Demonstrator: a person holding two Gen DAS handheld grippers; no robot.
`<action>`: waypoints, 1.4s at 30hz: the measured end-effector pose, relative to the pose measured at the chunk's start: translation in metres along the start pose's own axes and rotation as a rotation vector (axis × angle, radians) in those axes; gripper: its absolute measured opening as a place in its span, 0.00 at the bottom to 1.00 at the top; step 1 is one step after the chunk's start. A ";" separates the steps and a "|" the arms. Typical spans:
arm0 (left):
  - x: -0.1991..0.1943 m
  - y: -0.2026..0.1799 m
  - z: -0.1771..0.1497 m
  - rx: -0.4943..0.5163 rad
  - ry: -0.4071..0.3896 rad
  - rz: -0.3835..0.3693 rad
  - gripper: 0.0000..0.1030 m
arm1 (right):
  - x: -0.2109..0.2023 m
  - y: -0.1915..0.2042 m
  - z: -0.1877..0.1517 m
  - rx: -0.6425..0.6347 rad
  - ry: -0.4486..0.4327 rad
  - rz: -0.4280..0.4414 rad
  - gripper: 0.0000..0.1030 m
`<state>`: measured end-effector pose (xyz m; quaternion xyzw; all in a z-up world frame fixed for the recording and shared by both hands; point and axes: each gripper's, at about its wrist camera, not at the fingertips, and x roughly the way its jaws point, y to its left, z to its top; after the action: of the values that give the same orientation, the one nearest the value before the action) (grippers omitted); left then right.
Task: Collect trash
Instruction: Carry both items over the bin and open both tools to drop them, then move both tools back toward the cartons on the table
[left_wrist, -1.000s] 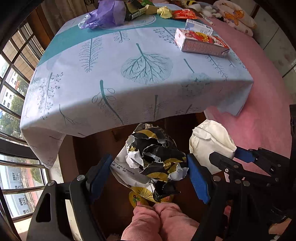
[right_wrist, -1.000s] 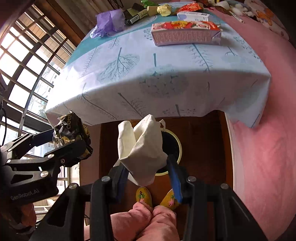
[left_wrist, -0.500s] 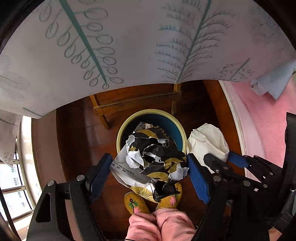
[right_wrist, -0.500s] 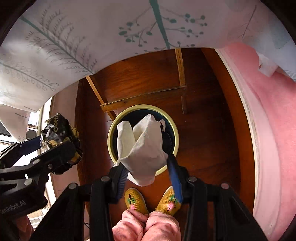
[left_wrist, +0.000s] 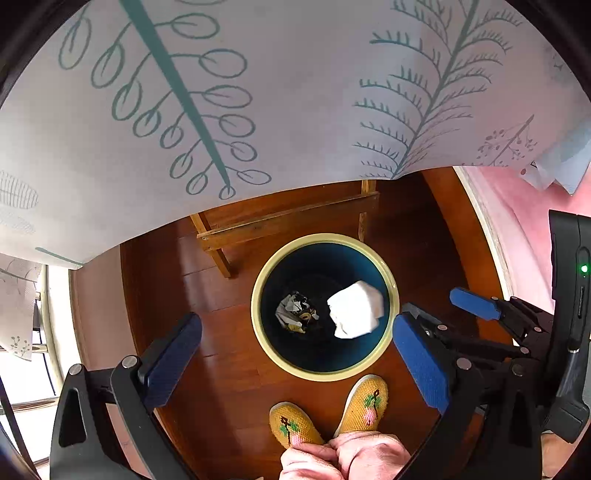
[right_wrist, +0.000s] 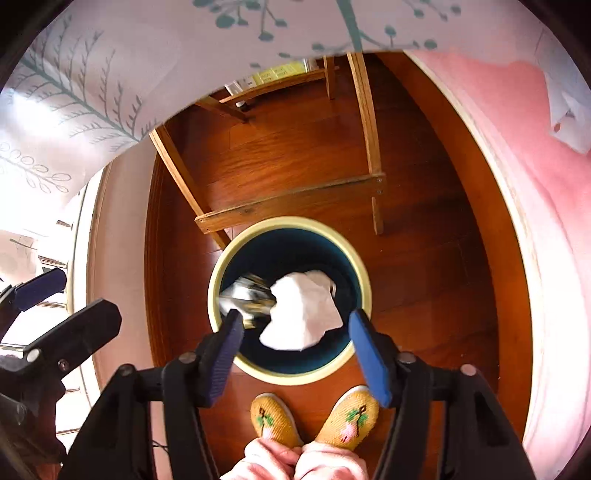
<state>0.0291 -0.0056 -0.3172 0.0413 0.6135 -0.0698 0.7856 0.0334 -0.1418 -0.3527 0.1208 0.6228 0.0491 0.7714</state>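
Pointing steeply down, both grippers are seen above a round bin (left_wrist: 392, 291) with a pale yellow rim and a dark blue inside, which stands on a reddish wooden floor (left_wrist: 177, 288).

The left gripper (left_wrist: 295, 365) has its jaws opening and spread very wide, one blue pad on each side of the bin's near edge, and nothing is held between them. The right gripper (right_wrist: 293, 347) also has its jaws opening, to a lesser width. No pad is pressed on anything; the white wad (right_wrist: 303, 314) is seen through the gap, below the pads and inside the bin.

Two pieces of trash are found in the bin. The white wad (left_wrist: 354, 308) is seen toward the right of the opening. The crumpled black, white and gold wrapper (left_wrist: 297, 313) is seen to its left, lower down in the left wrist view; in the right wrist view the wrapper (right_wrist: 247, 295) is blurred and lies just beside the wad. Whether either piece rests on the bottom cannot be told.

A white cloth (left_wrist: 295, 92) printed with teal leaf sprigs hangs over the top of both views, and wooden table legs with a crossbar (right_wrist: 291, 203) stand just behind the bin. A pink covering (right_wrist: 535, 184) borders the floor on the right. Two yellow embroidered slippers (left_wrist: 328, 417) and pink trouser knees (right_wrist: 306, 461) are visible at the lower edge, just in front of the bin.
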 end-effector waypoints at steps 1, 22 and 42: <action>-0.002 0.001 0.000 -0.001 -0.003 0.000 0.99 | -0.003 0.002 0.000 -0.002 -0.007 -0.001 0.63; -0.144 0.000 0.019 0.015 -0.094 -0.040 0.99 | -0.125 0.030 0.008 0.022 -0.044 -0.050 0.64; -0.359 -0.035 0.075 0.293 -0.375 -0.134 0.99 | -0.366 0.049 0.020 0.144 -0.396 -0.113 0.64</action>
<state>0.0094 -0.0303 0.0502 0.1006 0.4414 -0.2163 0.8650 -0.0234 -0.1802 0.0107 0.1476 0.4667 -0.0637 0.8697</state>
